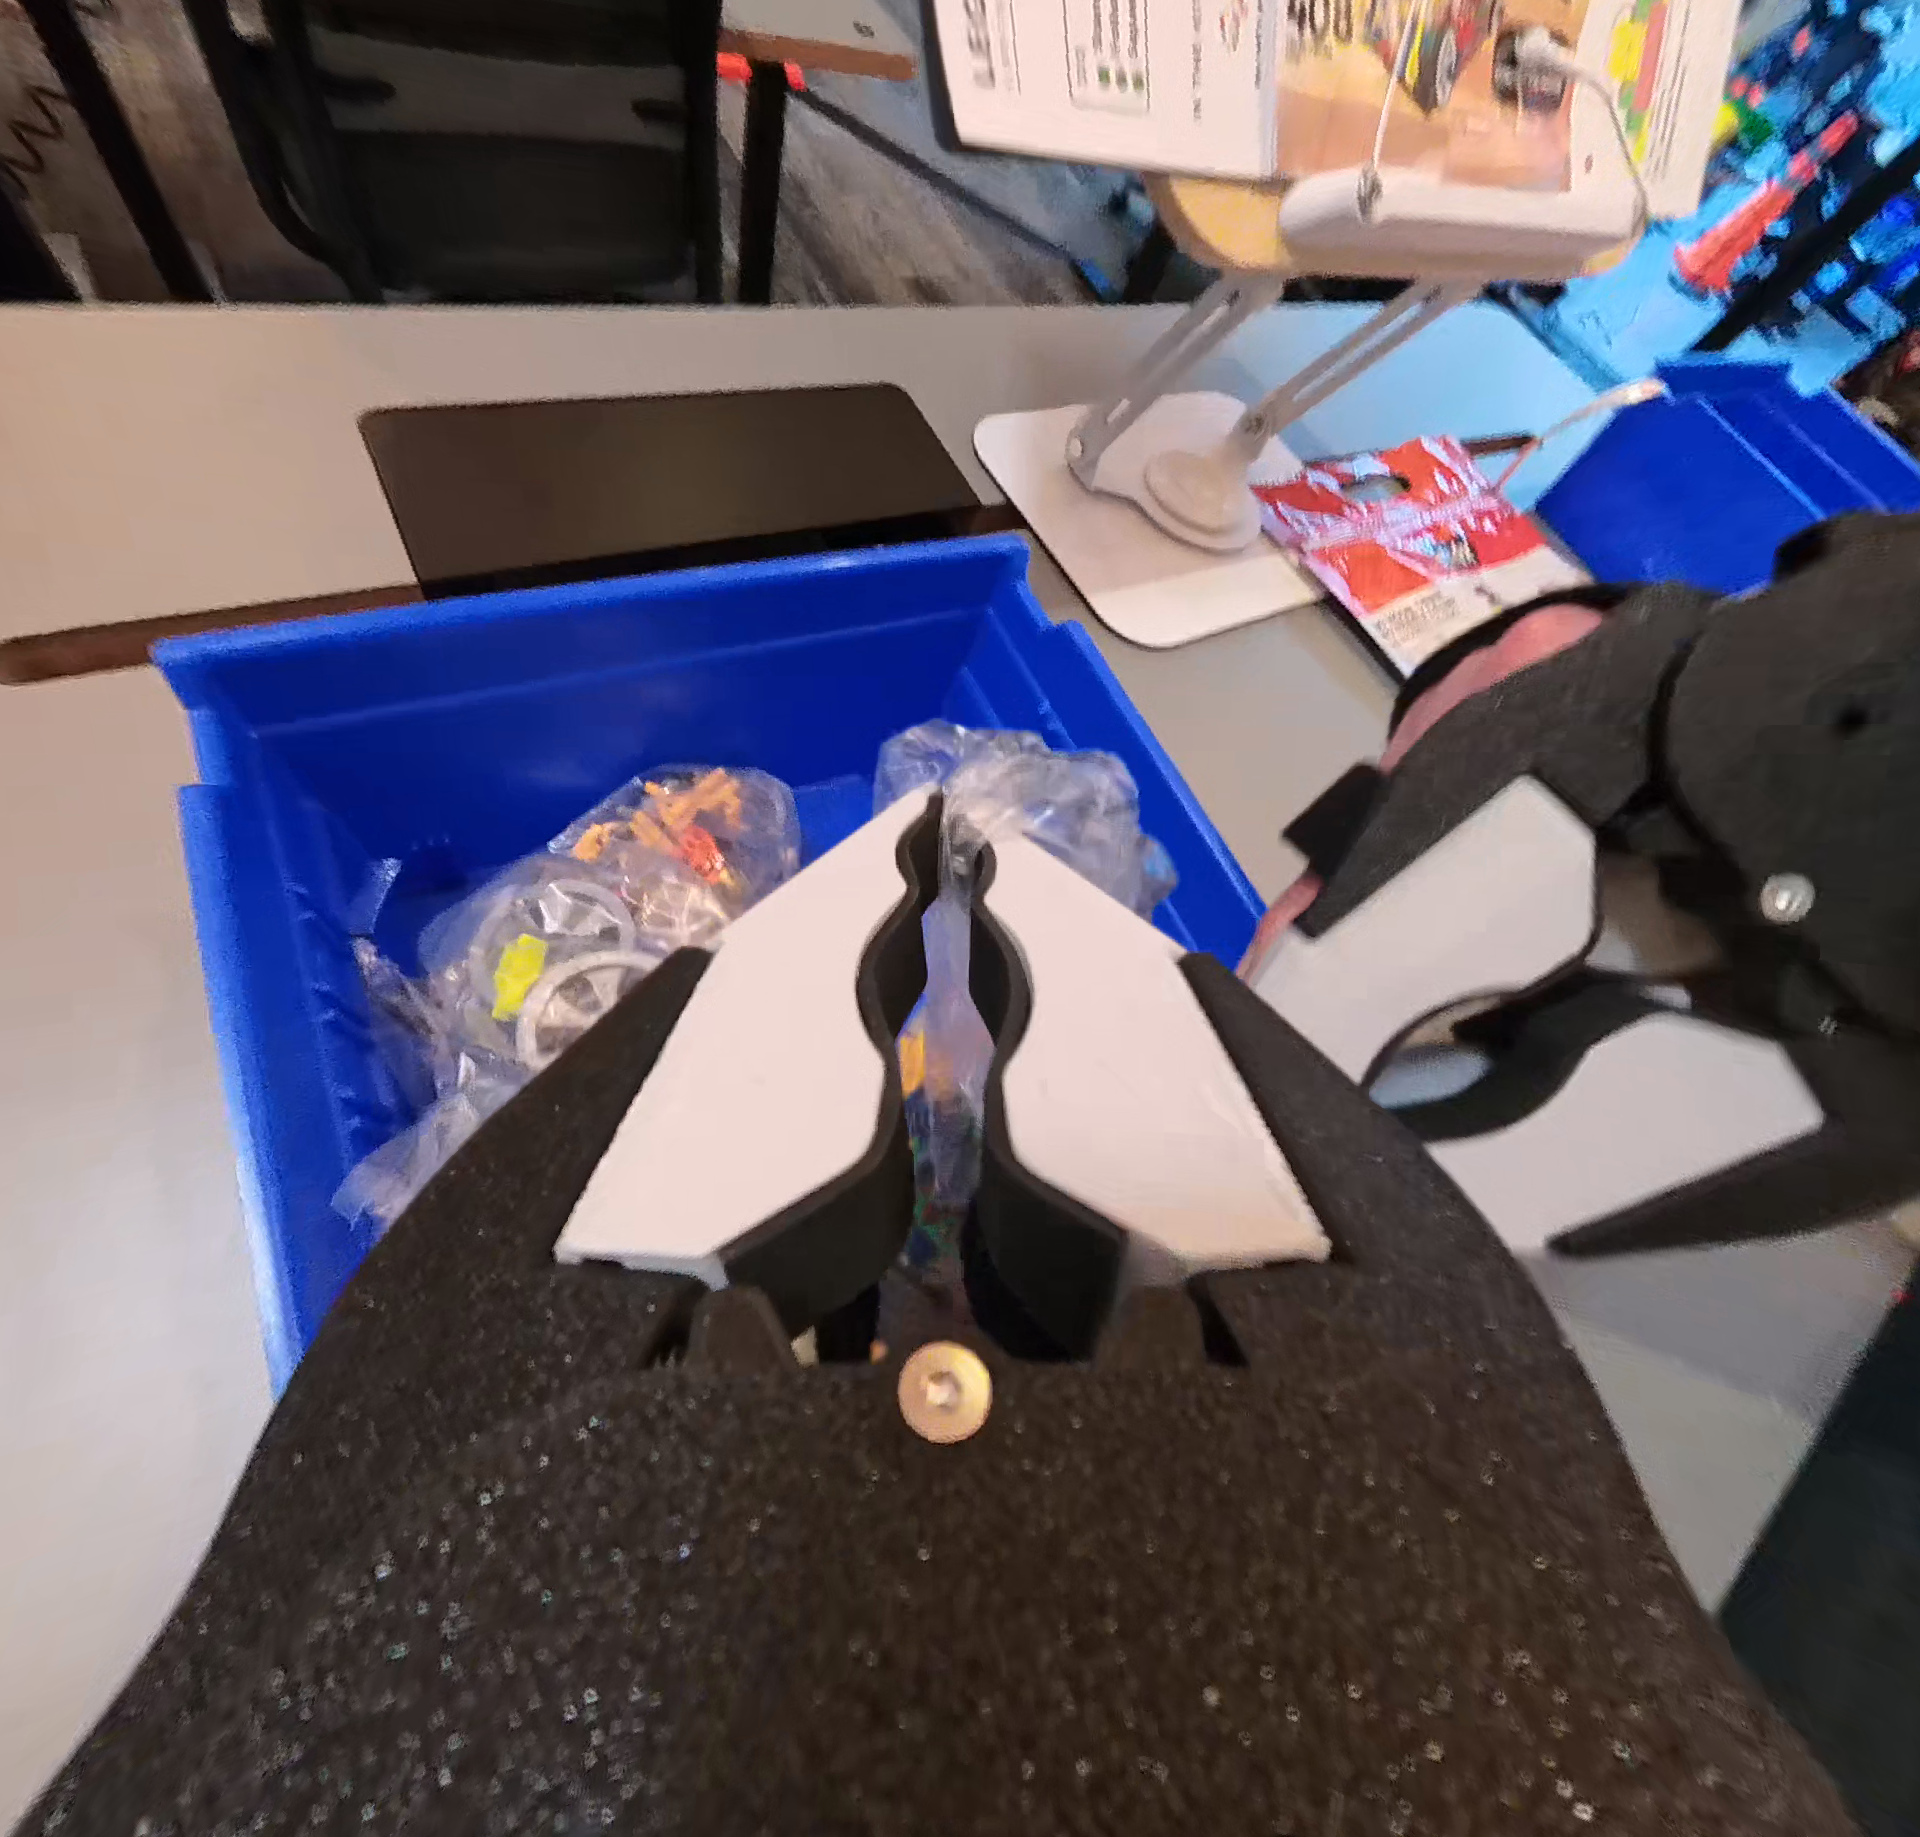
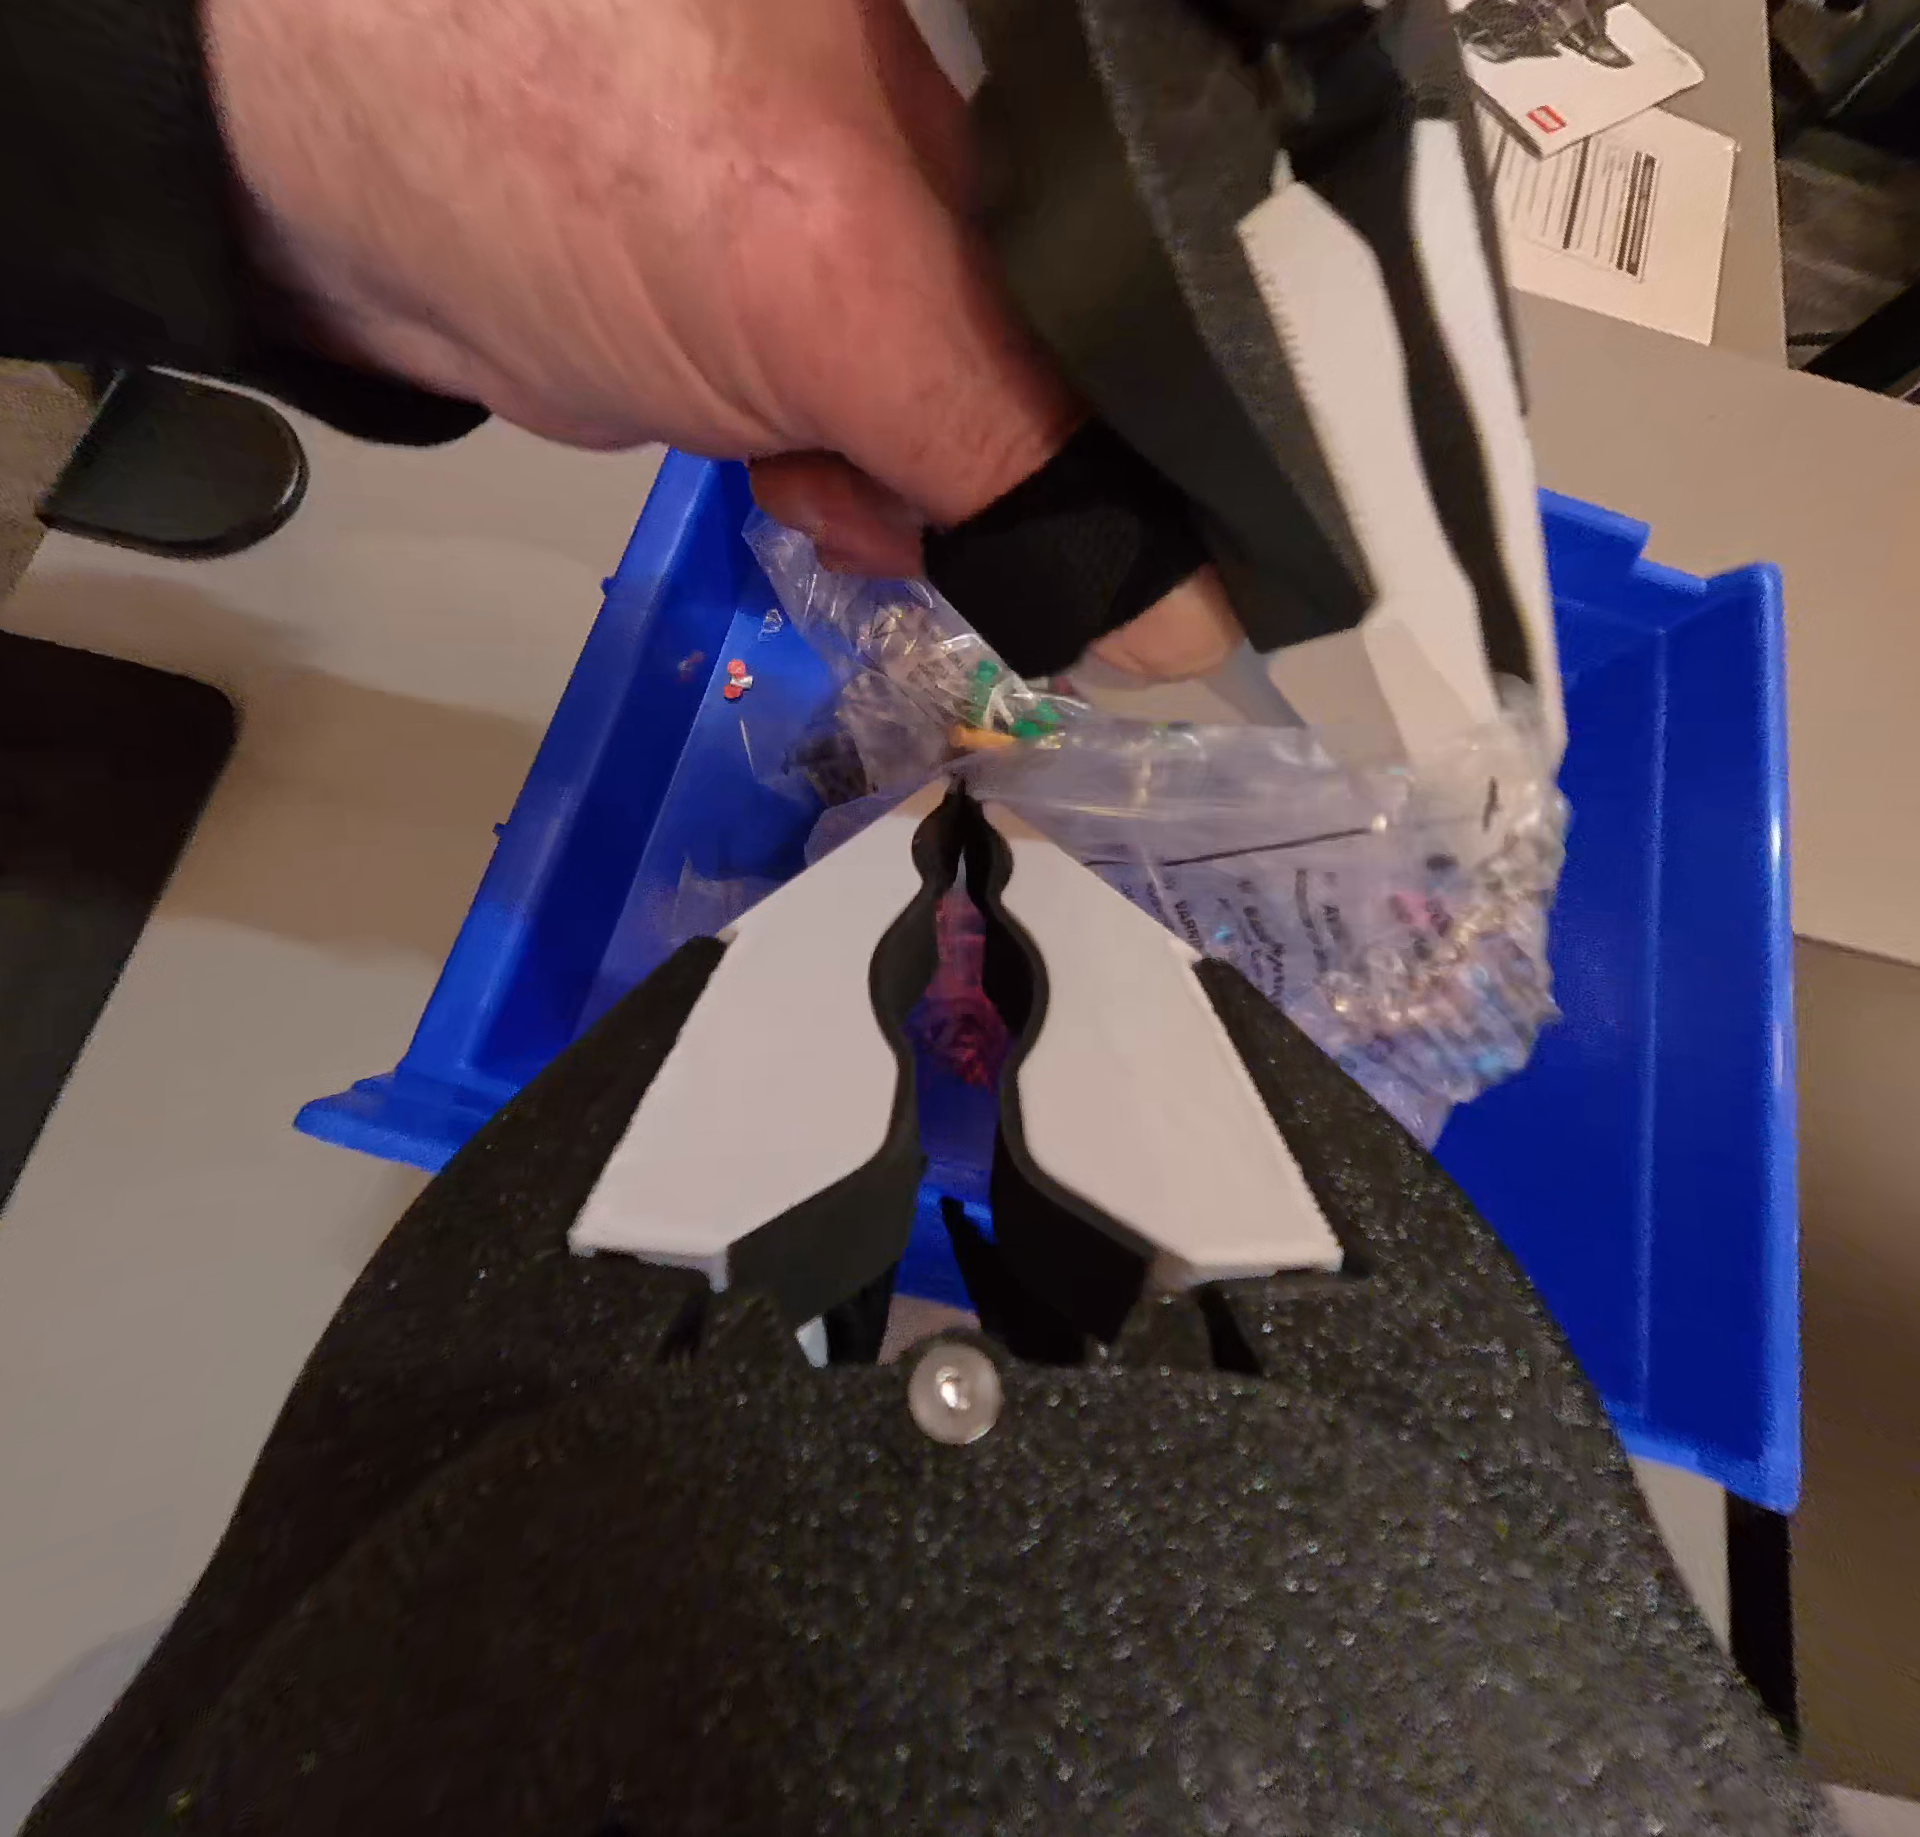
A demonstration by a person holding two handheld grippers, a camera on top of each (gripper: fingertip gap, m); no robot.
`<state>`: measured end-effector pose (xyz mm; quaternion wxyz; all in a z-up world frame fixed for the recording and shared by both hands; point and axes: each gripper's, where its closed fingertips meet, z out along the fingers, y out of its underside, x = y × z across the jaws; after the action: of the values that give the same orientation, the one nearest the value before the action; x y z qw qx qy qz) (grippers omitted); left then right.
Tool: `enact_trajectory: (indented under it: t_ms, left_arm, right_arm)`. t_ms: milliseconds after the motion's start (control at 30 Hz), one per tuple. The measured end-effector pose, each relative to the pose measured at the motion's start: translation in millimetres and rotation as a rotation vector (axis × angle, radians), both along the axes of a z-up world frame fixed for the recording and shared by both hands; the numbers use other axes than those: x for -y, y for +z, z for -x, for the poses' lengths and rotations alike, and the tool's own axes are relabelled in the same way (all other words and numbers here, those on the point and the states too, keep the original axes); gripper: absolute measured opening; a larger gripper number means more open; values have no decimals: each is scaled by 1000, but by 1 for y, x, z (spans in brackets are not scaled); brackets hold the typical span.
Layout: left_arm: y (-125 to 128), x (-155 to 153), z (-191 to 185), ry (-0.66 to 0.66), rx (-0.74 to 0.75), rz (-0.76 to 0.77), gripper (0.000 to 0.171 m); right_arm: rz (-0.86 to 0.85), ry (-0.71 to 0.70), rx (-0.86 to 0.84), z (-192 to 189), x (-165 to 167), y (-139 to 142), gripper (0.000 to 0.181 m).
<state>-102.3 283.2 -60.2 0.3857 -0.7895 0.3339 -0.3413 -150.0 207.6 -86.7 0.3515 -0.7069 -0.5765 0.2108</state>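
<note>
Soft, even indoor light fills both views, with no hard shadows. Motion blur smears the booklet on the stand (image 1: 1299, 42), the hand (image 2: 623, 229) and the far gripper (image 1: 1714, 852). Glare glints off the clear plastic bags (image 2: 1455, 904). Wide-angle distortion bends the grey table (image 1: 156, 416) edges.
</note>
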Motion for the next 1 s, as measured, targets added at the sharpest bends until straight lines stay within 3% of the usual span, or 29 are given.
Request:
enact_trajectory:
  t_ms: [200, 300, 400, 500, 600, 667, 700, 833, 1000]
  left_arm:
    - [2, 8, 18, -50, -47, 19, 0]
    - [2, 14, 25, -53, -34, 50, 20]
    - [12, 25, 30, -79, -22, 28, 24]
    - [32, 29, 39, -42, -93, -105, 35]
    - [71, 41, 42, -27, -141, -292, 47]
    - [98, 63, 30, -100, -133, -425, 45]
    - [100, 78, 19, -181, -153, -456, 38]
    - [48, 82, 4, -302, -448, -502, 43]
    - [24, 76, -3, -378, -480, -513, 36]
  right_arm:
    - [72, -134, -189, -24, -2, 18, 0]
    - [92, -156, -239, -33, 0, 21, 0]
    - [83, -158, -280, -40, 3, 33, 0]
    - [86, -161, -278, -46, 3, 39, 0]
    - [100, -166, -273, -49, 2, 40, 0]
    - [99, -172, -256, -50, 1, 39, 0]
    - [101, -165, -262, -49, 1, 40, 0]
    - [108, -122, -293, -42, 8, 47, 0]
    - [127, -78, -324, -44, 17, 57, 0]
